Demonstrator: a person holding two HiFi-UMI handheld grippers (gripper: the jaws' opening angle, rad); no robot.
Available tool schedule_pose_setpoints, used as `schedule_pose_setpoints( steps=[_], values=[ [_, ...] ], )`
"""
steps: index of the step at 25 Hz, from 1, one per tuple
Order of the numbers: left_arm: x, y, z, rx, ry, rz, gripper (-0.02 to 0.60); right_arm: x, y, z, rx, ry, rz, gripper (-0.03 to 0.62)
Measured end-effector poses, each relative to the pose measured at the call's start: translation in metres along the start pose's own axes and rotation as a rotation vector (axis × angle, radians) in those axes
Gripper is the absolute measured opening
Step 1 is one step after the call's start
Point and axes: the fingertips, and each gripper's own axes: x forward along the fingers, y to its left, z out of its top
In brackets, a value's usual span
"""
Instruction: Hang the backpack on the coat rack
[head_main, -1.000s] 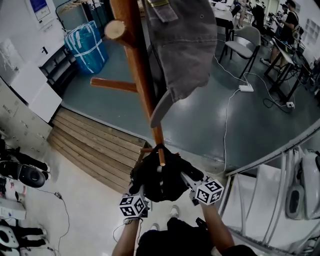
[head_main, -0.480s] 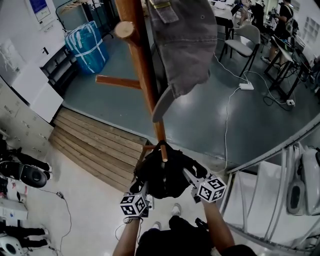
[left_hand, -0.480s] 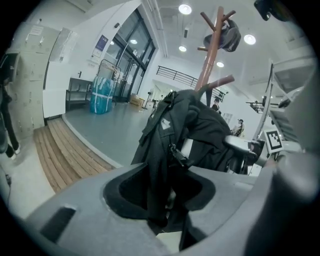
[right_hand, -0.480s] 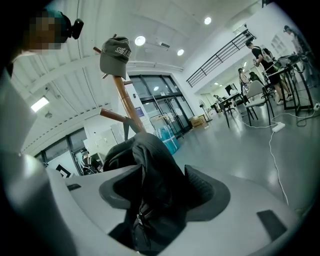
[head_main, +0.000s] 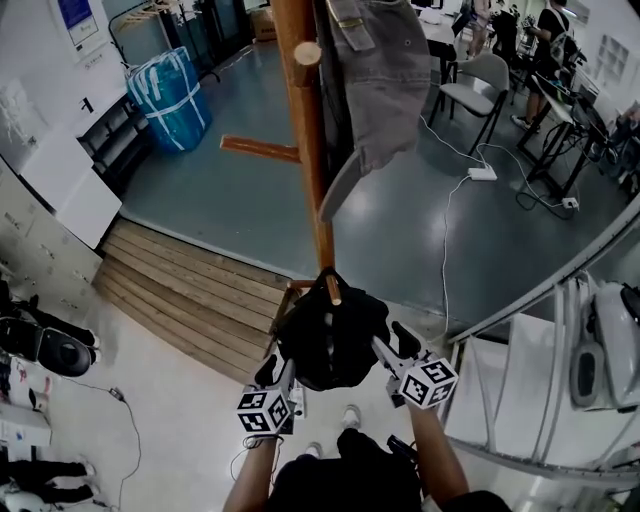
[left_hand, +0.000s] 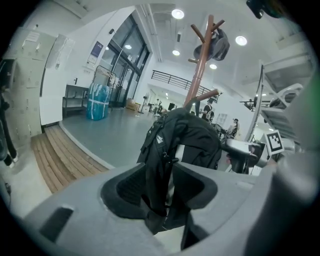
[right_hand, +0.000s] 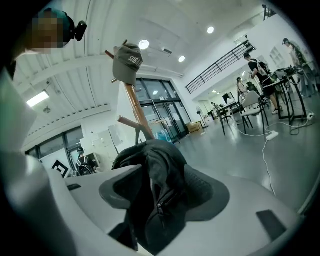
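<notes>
Backpack (head_main: 330, 340) between both just-opened tongs (head_main: 280, 375) (head_main: 392, 346)

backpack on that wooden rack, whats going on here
A person with a gripper in each hand is hanging a black backpack on the coat rack. Its top loop looks hooked over a low peg. The left gripper and right gripper have just been opening their jaws; backpack fabric lies between each pair but is not pinched. A grey cap hangs higher up.
</notes>
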Motion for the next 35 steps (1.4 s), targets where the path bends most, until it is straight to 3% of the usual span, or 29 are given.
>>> schedule_pose_setpoints(
  steps=[5,12,15,18,26,35],
  values=[
    [-0.026,0.0,0.003,0.009,-0.027,-0.023,0.166,-0.019,0.025,-0.004,0.002,-0.006,-0.007,0.228],
    [-0.066,-0.011,0.005,0.05,-0.061,-0.133,0.159,-0.045,0.063,-0.025,-0.002,0.031,-0.12,0.156],
    [-0.084,-0.02,0.003,0.094,-0.061,-0.193,0.129,-0.059,0.083,-0.034,0.026,0.025,-0.16,0.085],
    [-0.106,-0.022,0.002,0.117,-0.076,-0.223,0.094,-0.072,0.107,-0.044,0.053,0.021,-0.191,0.054],
    [-0.171,-0.028,0.001,0.215,-0.161,-0.278,0.028,-0.11,0.172,-0.063,0.036,0.003,-0.297,0.031],
    [-0.219,-0.044,-0.002,0.208,-0.166,-0.304,0.023,-0.15,0.232,-0.07,-0.002,-0.022,-0.328,0.026]
  ],
)
